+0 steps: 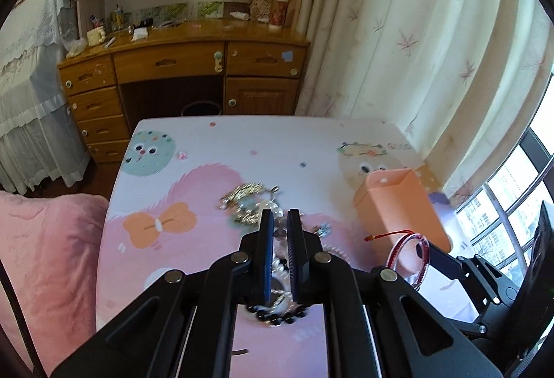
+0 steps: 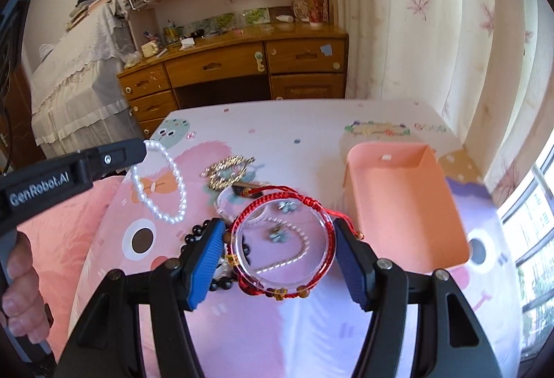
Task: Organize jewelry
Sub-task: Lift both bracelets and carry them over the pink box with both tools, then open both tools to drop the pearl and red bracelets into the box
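A table [image 2: 311, 121] covered in a pink cartoon cloth fills both views, with a desk [image 2: 242, 59] and curtain [image 2: 432, 31] behind it. On the table's right side stands an open orange box [image 2: 408, 204], the likely place for the jewelry. A loose pile of jewelry lies in the middle: a gold chain [image 2: 226, 172], black beads [image 2: 199, 232] and small flower charms [image 2: 277, 234]. The left gripper [image 2: 143, 147] is pinched tight on a pearl bracelet [image 2: 161, 184], which hangs from its tips above the table's left side, well apart from the box. The right gripper [image 2: 277, 251] holds a clear bangle [image 2: 282, 244] wrapped with red cord [image 2: 273, 199]; its blue pads [image 2: 207, 260] press the ring from both sides, just beside the box. The risks, as I judge them: the hard, smooth bangle could spring out of the pads if squeezed off-center, the trailing red cord could snag the beads below and drag them along, and the dangling pearls could slip free or catch on the pile.
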Motion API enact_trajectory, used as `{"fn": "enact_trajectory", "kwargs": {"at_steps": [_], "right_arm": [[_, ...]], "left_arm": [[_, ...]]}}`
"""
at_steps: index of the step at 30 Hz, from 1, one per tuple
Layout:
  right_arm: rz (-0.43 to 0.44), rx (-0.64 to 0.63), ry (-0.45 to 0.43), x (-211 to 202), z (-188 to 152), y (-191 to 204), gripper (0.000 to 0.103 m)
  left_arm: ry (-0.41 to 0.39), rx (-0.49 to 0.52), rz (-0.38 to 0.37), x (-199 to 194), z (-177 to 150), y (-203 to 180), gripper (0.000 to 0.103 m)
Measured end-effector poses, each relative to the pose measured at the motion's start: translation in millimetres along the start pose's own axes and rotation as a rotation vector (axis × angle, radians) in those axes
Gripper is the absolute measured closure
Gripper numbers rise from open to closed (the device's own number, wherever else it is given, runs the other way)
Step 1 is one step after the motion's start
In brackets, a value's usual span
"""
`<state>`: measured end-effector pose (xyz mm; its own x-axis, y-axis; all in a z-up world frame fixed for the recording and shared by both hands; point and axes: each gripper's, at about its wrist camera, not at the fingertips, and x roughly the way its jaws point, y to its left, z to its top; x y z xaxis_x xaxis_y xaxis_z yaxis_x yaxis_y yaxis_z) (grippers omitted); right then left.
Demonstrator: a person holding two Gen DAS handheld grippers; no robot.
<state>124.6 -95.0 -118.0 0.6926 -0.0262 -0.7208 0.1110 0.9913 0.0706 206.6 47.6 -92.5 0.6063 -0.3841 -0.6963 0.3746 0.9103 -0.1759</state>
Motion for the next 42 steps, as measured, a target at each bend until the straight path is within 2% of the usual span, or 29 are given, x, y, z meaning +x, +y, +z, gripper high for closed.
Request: {"fn": "enact_trajectory", "kwargs": {"at_steps": [3, 7, 17, 24, 30, 31, 32, 33, 35, 38, 42], "right_arm": [[0.011, -0.014, -0.011, -6, 5, -14, 0.040], [0.002, -0.037, -0.023, -12, 10, -31, 0.040], [0.011, -0.071, -0.069, -19, 13, -85, 0.039], [0.031, -0.058, -0.009, -3, 7, -117, 0.039], [0.073, 0.019, 0.051, 14, 3, -145, 0.039], [0.079, 0.038, 0.059, 17, 2, -148, 0.039], [0.081, 0.050, 0.066, 19, 1, -150, 0.039], [0.079, 0.064, 0.075, 21, 0, -153, 0.039], [0.055, 0.085, 0.097, 26, -1, -157, 0.039], [0.045, 0.105, 0.116, 30, -2, -161, 0.036], [0.032, 0.122, 0.111, 29, -3, -164, 0.033]], "left_arm": [[-0.019, 0.021, -0.021, -3, 8, -24, 0.098], [-0.025, 0.037, -0.089, 0, 15, -55, 0.098], [0.005, 0.090, -0.200, 39, 22, -127, 0.097], [0.074, 0.097, -0.236, 78, 23, -156, 0.097], [0.156, 0.074, -0.257, 105, 19, -169, 0.096], [0.165, 0.068, -0.251, 107, 19, -169, 0.088], [0.174, 0.063, -0.236, 109, 18, -170, 0.076], [0.176, 0.062, -0.216, 110, 18, -170, 0.070], [0.176, 0.070, -0.177, 113, 18, -169, 0.044], [0.178, 0.079, -0.115, 115, 19, -168, 0.029], [0.197, 0.073, -0.072, 114, 21, -160, 0.024]]}}
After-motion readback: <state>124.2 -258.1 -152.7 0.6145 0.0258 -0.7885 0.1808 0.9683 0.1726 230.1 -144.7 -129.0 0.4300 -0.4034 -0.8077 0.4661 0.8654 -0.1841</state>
